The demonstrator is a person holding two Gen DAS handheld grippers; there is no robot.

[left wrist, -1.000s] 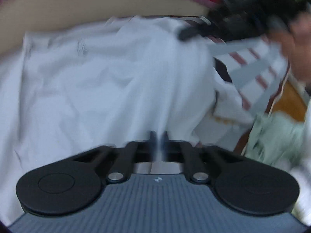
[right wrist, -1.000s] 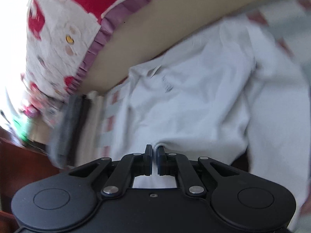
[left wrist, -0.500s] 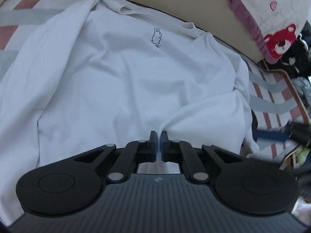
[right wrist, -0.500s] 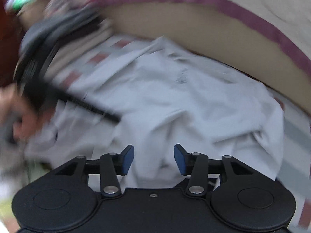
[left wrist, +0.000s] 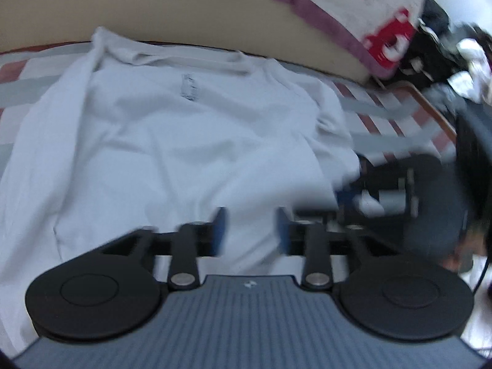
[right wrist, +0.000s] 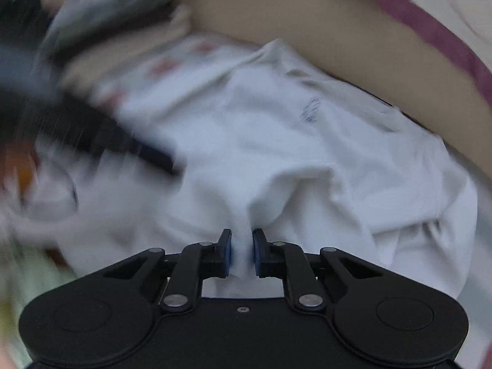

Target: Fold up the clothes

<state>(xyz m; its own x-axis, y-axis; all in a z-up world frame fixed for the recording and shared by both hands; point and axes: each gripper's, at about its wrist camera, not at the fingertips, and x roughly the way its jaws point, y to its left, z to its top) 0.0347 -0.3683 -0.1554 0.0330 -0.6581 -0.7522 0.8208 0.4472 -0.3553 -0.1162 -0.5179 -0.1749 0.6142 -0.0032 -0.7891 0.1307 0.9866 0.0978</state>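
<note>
A white shirt [left wrist: 184, 153] with a small dark chest print lies spread on a striped sheet, collar at the far side. My left gripper [left wrist: 251, 230] hovers over the shirt's near edge. Its jaws are opening, and cloth shows under the gap but neither pad presses it. In the right wrist view the shirt [right wrist: 307, 160] is rumpled. My right gripper [right wrist: 243, 247] is closing and pinches a raised ridge of its cloth between the blue pads. The right gripper [left wrist: 384, 193] shows blurred at the shirt's right edge. The left gripper [right wrist: 123, 144] is a dark smear at the left.
A beige bed side [left wrist: 184, 9] runs behind the shirt. Above it hangs a quilt with a purple border [left wrist: 323, 15] and red bear prints. The red, grey and white striped sheet [left wrist: 384, 113] ends at a wooden frame [left wrist: 430, 107]. Dark clutter [left wrist: 446, 37] sits at the far right.
My left gripper, shut on the shirt's near edge before, has opened and let go. My right gripper opened, rolled and moved over the shirt, then closed on a fold.
</note>
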